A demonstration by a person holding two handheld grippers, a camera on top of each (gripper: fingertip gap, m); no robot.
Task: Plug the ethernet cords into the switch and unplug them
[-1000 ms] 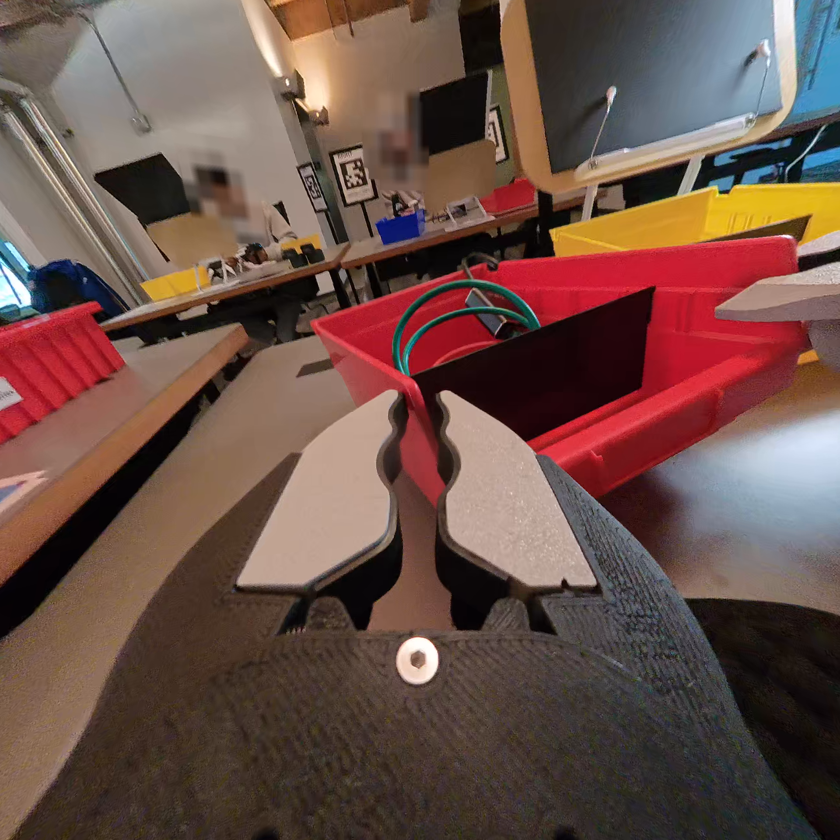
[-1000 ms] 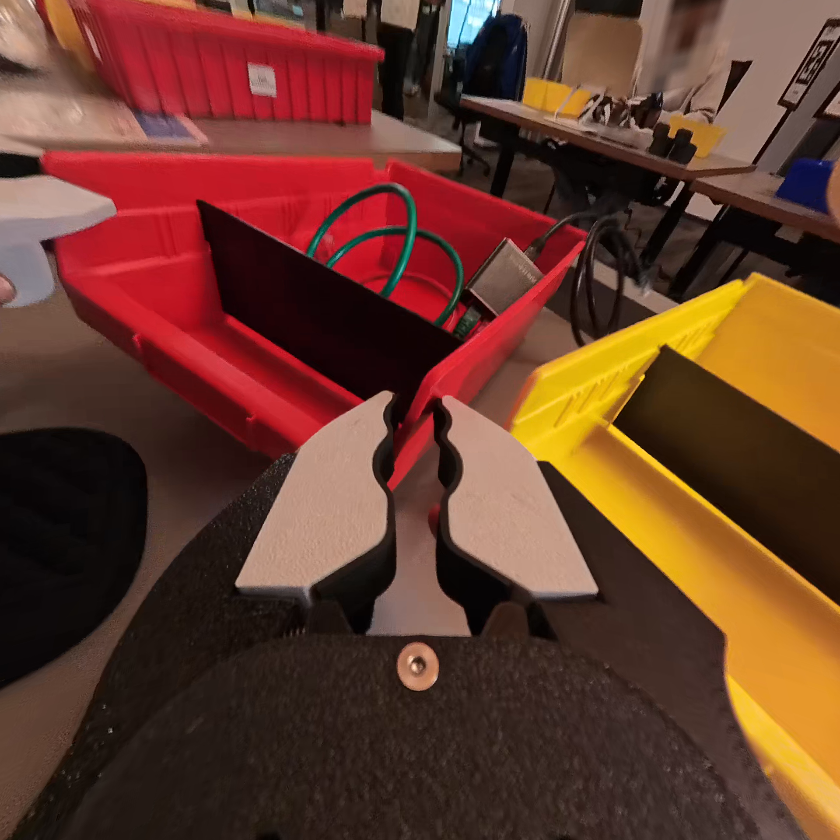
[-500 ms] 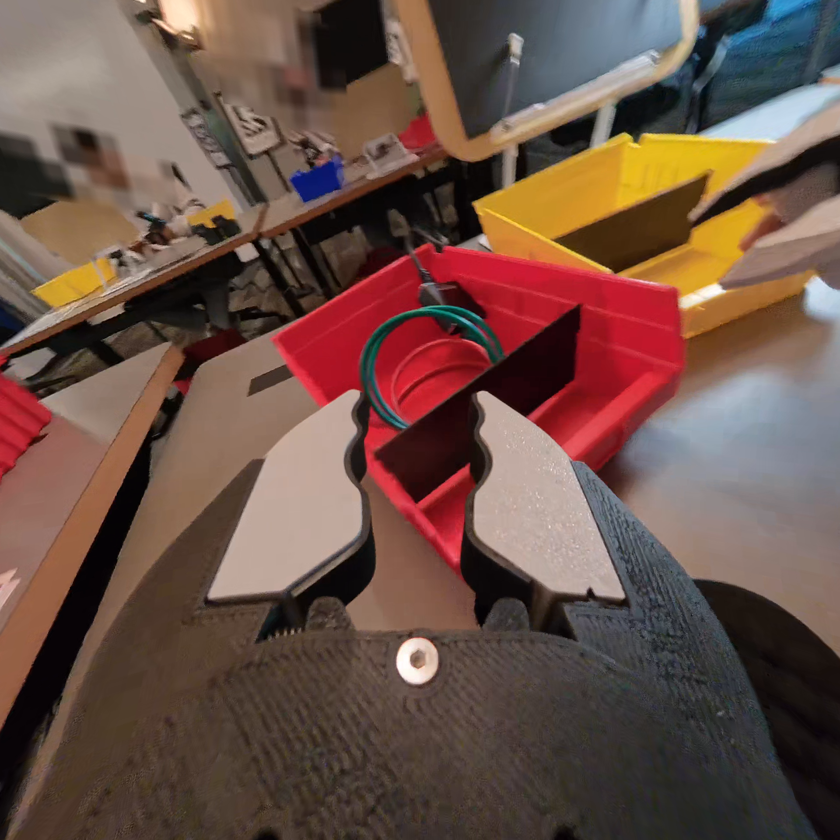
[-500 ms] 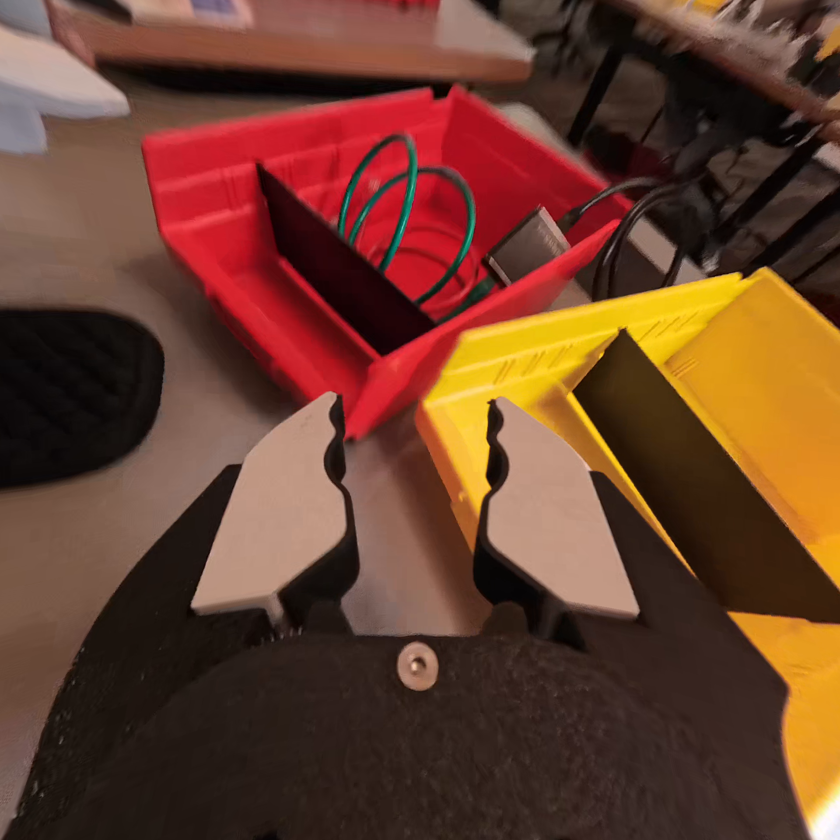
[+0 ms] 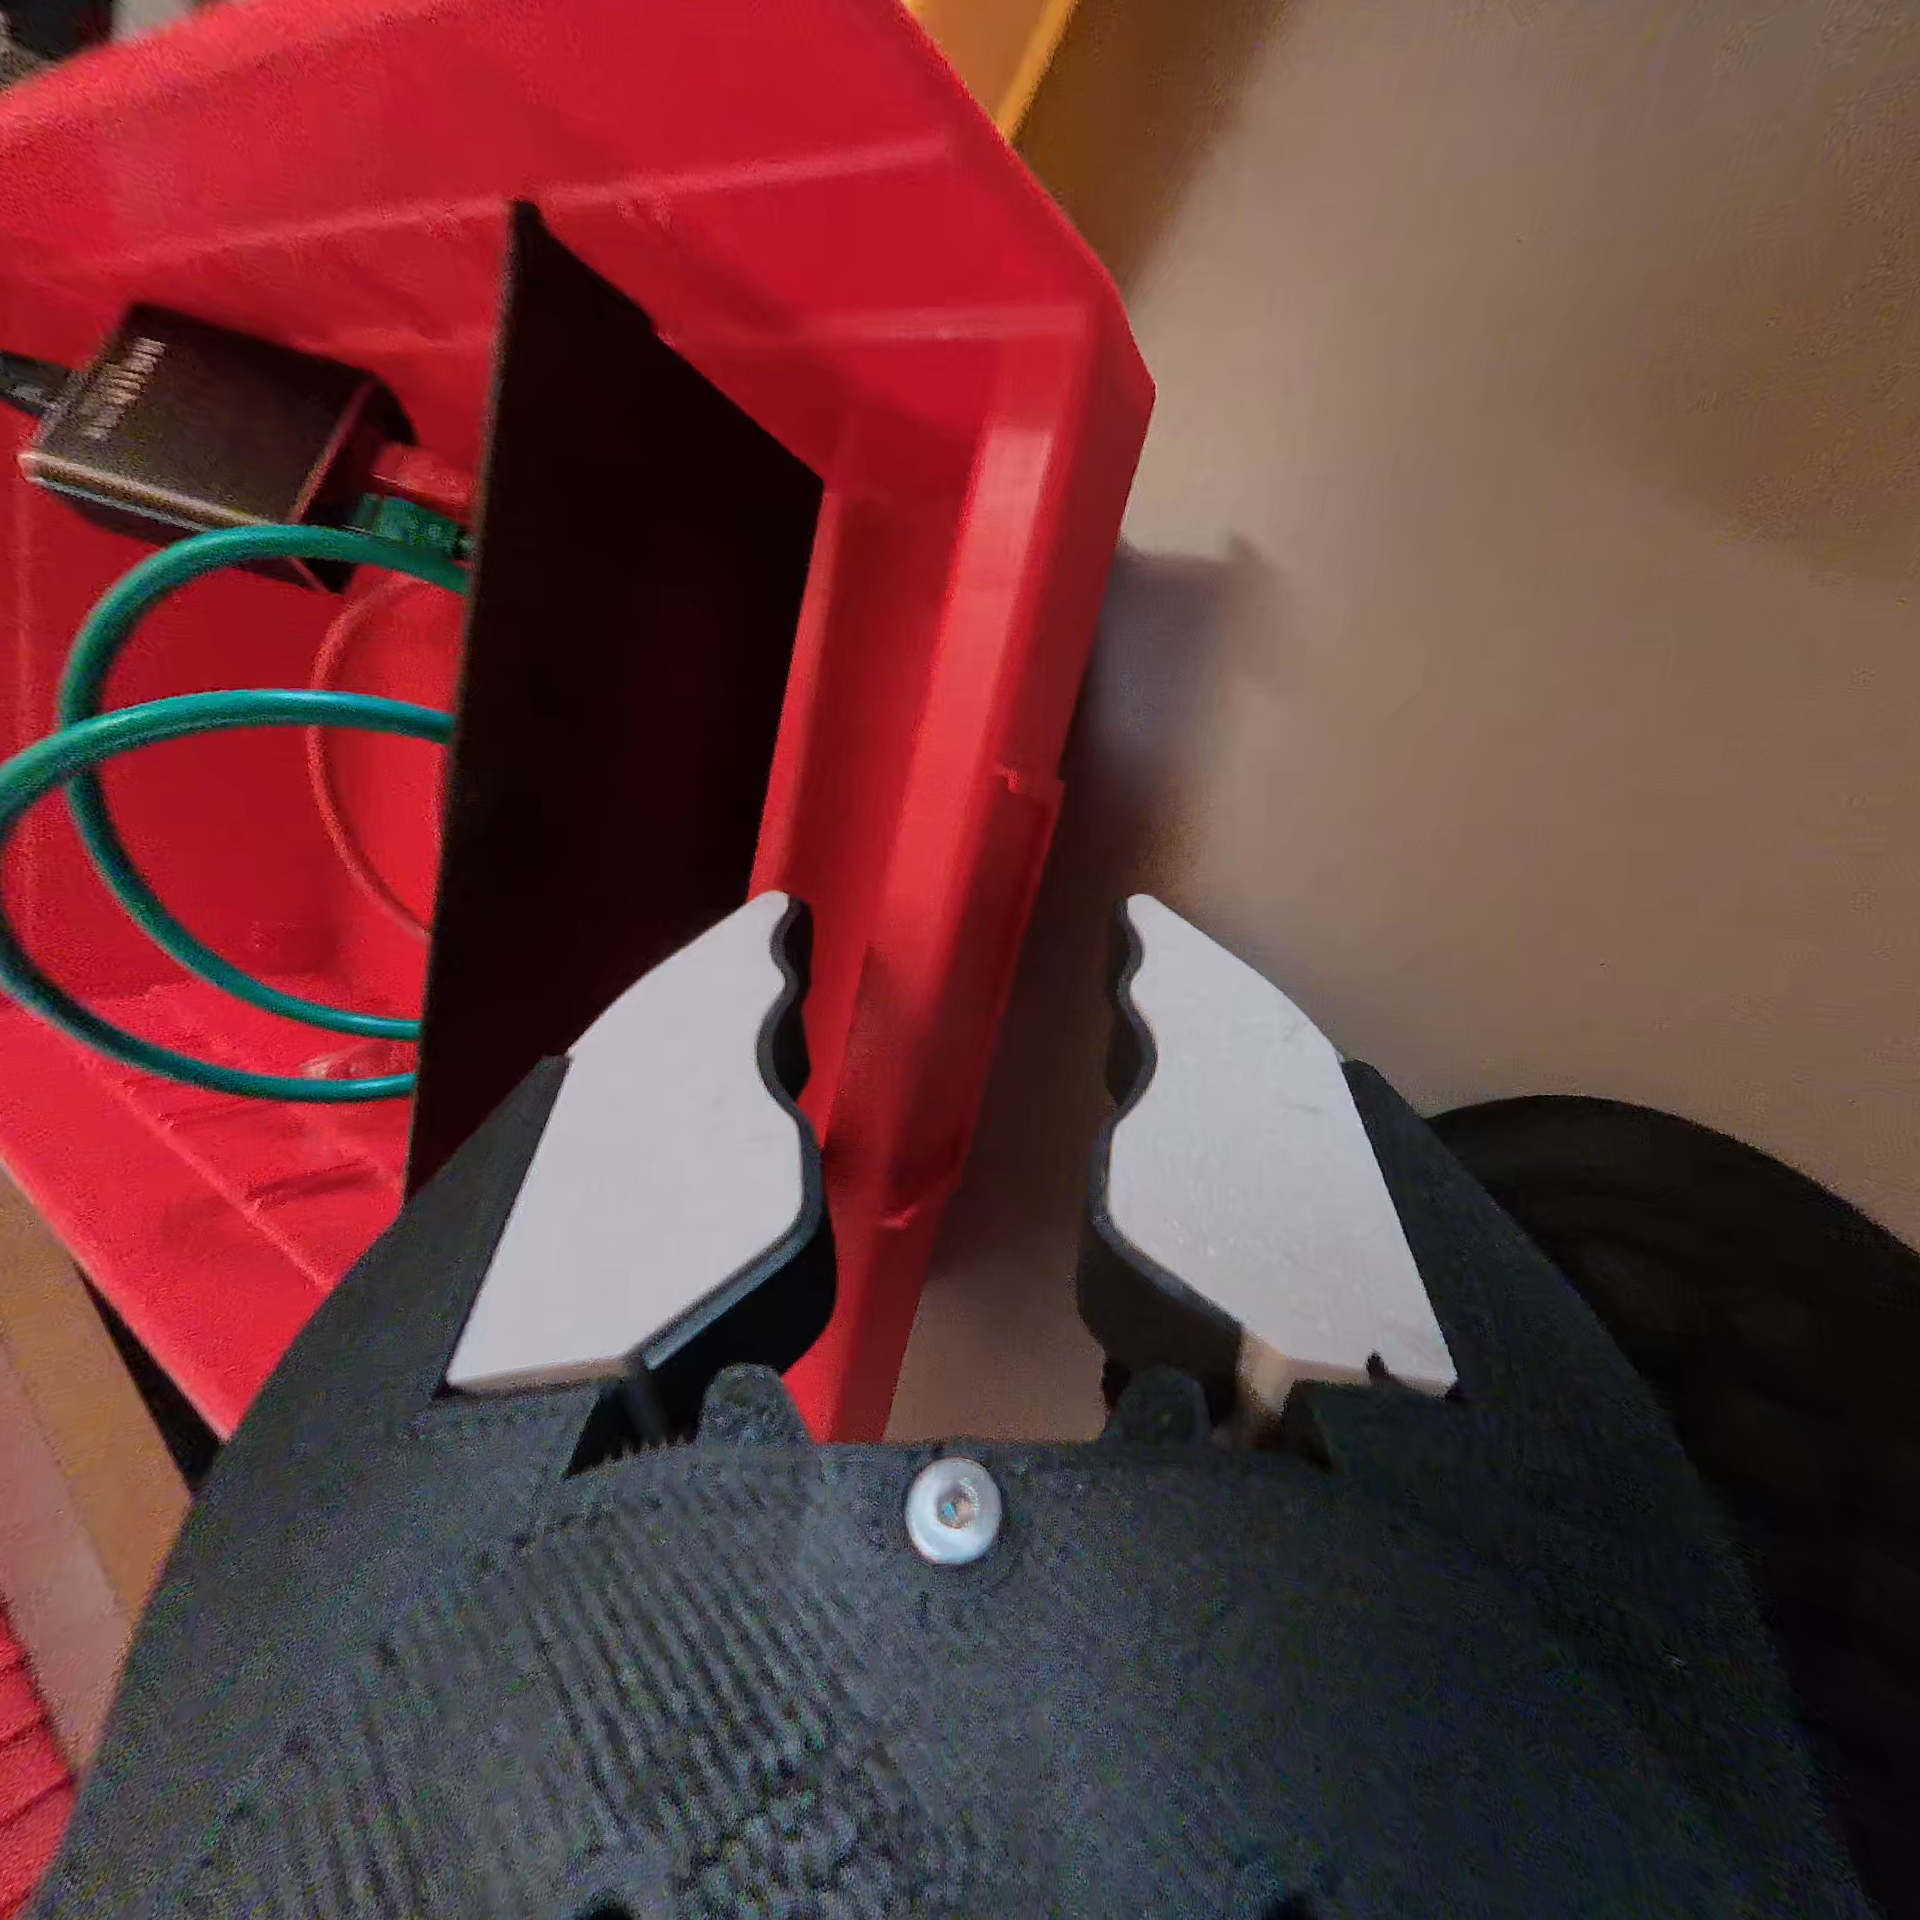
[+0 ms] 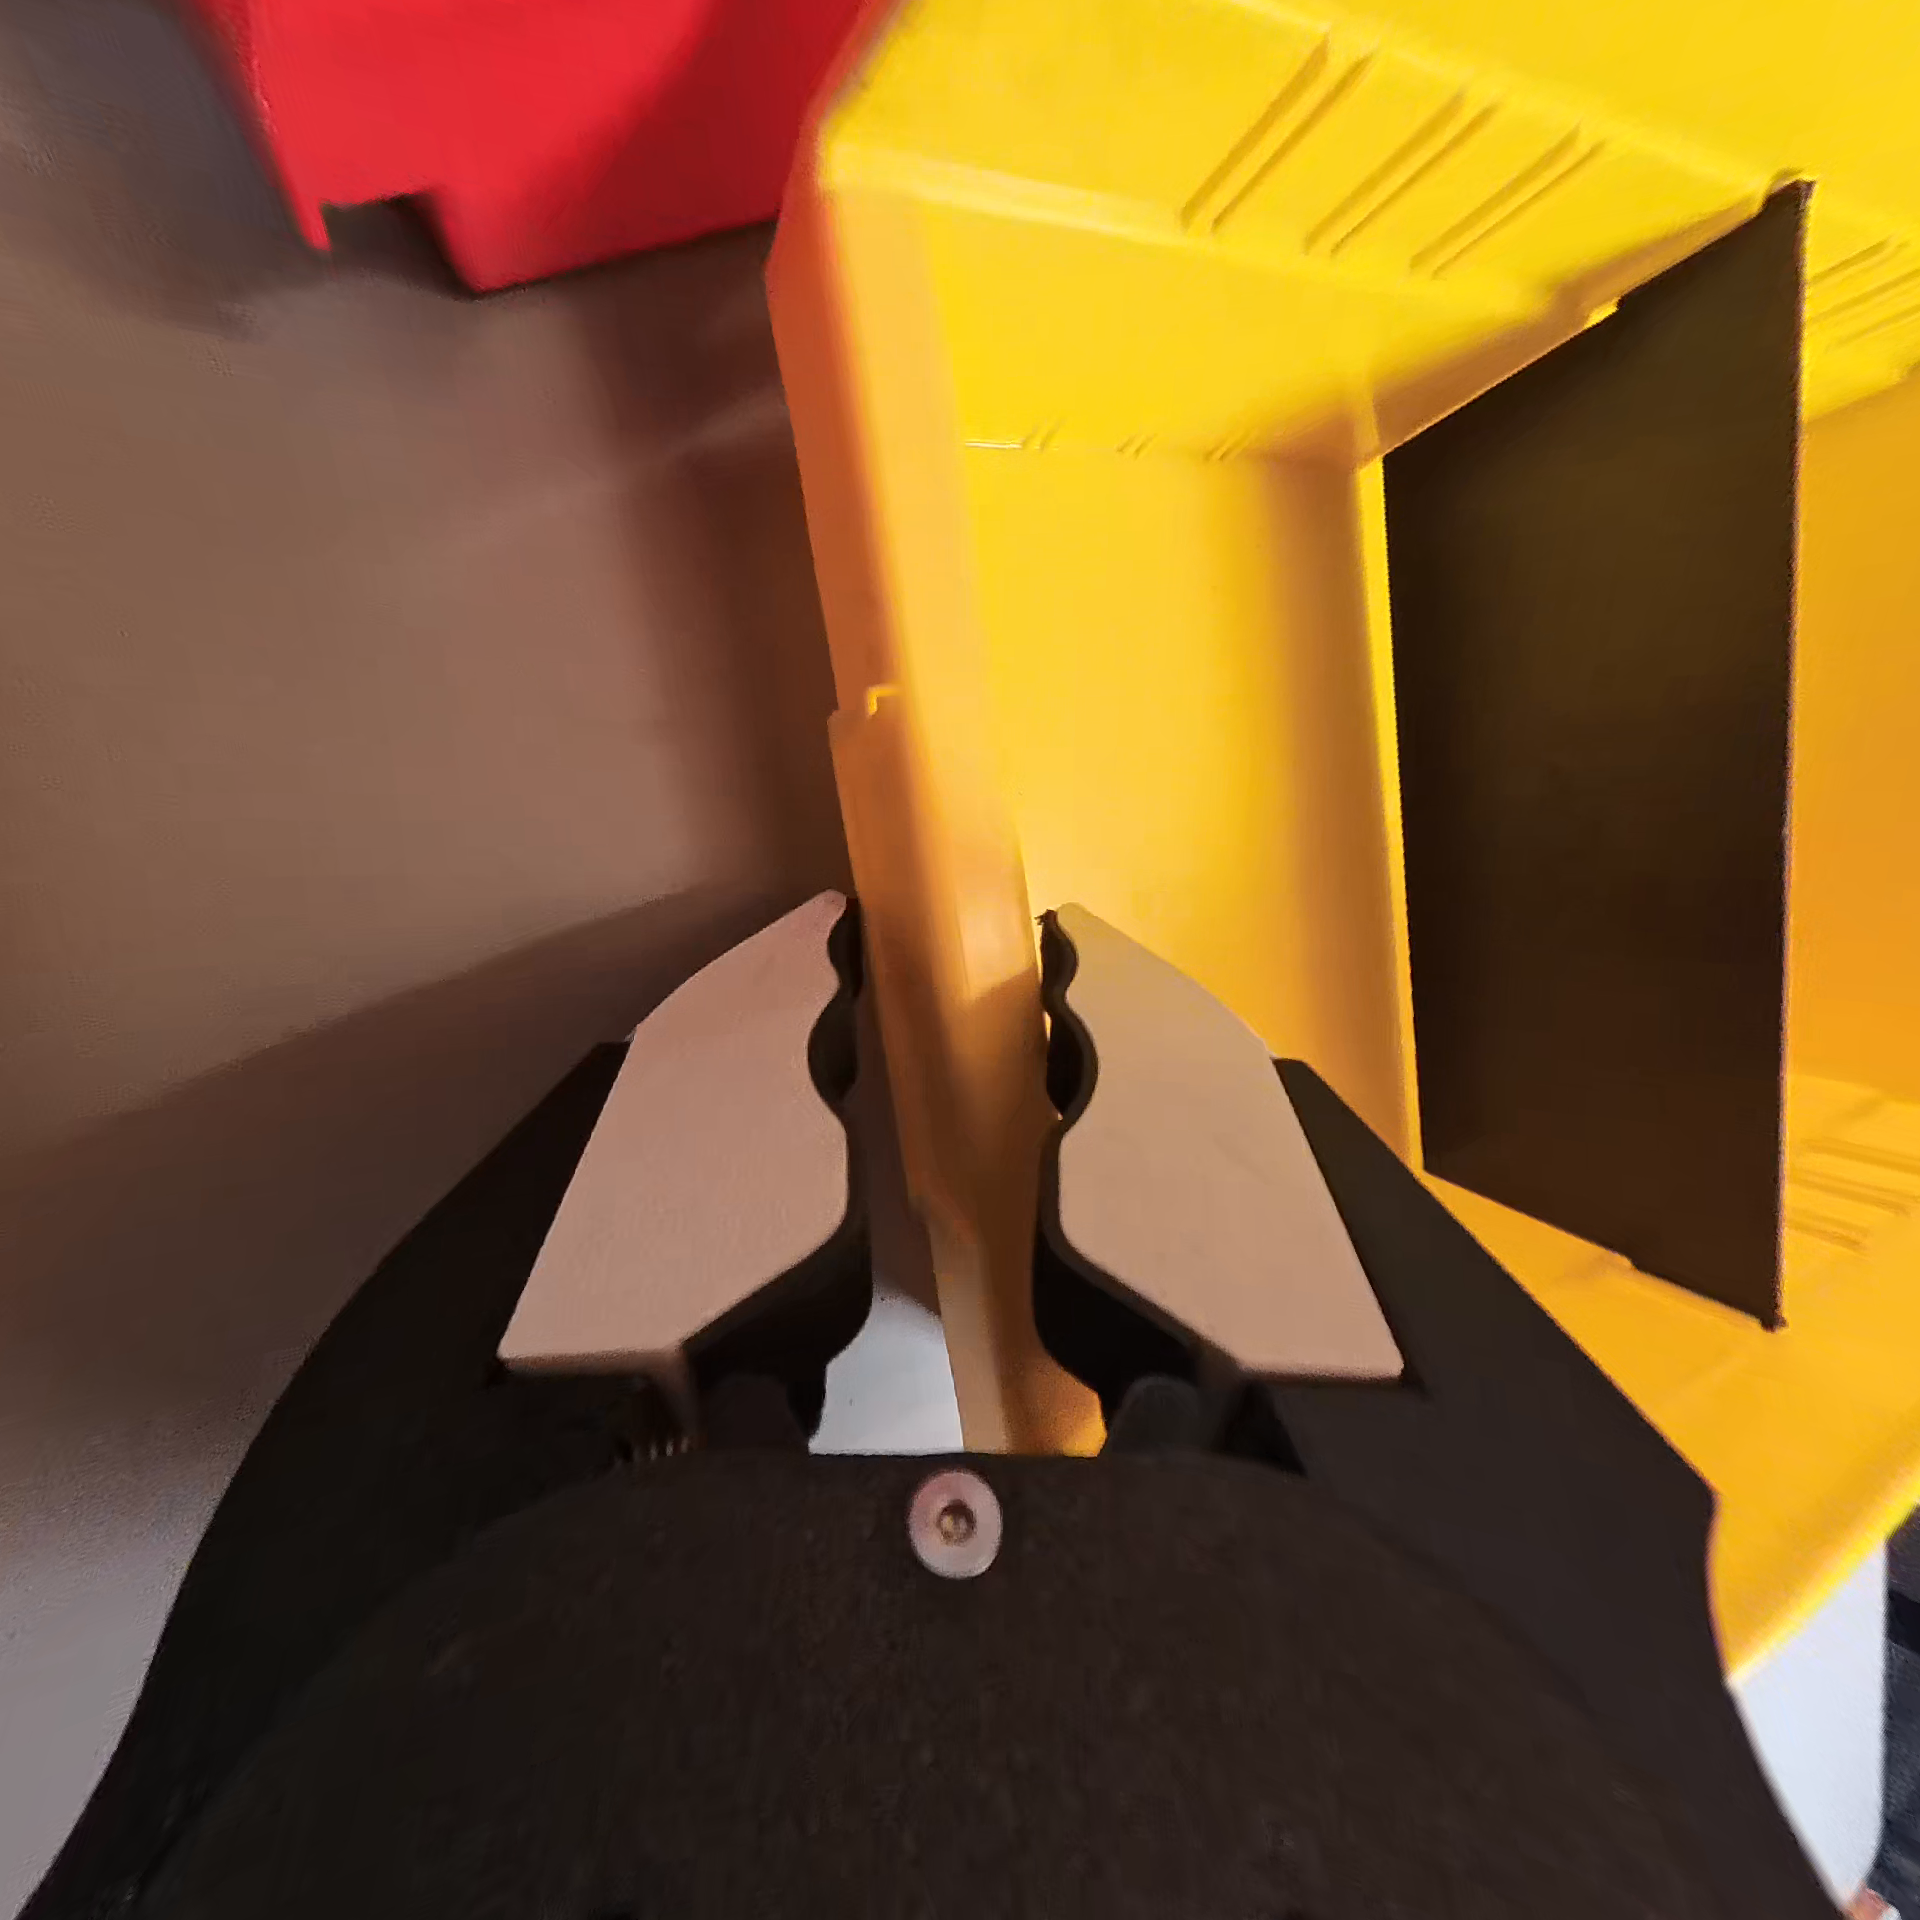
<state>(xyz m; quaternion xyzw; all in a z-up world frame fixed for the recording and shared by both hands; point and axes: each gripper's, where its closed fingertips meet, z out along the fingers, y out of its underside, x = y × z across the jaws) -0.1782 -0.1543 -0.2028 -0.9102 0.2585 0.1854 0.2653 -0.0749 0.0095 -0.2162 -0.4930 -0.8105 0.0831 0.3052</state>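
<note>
A dark switch [image 5: 197, 426] lies in the far compartment of the red bin [image 5: 727, 135], behind a black divider [image 5: 623, 623]. A coiled green ethernet cord [image 5: 208, 717] lies beside the switch, and its green plug end [image 5: 410, 525] sits at the switch's edge. My left gripper [image 5: 956, 914] is open and straddles the red bin's right wall, with one finger inside and one outside. My right gripper [image 6: 945, 909] is shut on the left wall of the yellow bin [image 6: 1143, 260], with one finger on each side.
The yellow bin holds a black divider [image 6: 1590, 727]. The red bin's corner [image 6: 520, 125] shows behind it, standing on the brown table [image 6: 364, 623]. A black padded object [image 5: 1714, 1299] lies on the table right of my left gripper. My right fingertips sit around 20 cm from my left ones. From either gripper's tips it is about 20 cm to the dark switch [image 5: 197, 426].
Both grippers came down close to the bins. The left opened wider and now straddles the red bin's wall. The right went from open in the air to closed on the yellow bin's wall.
</note>
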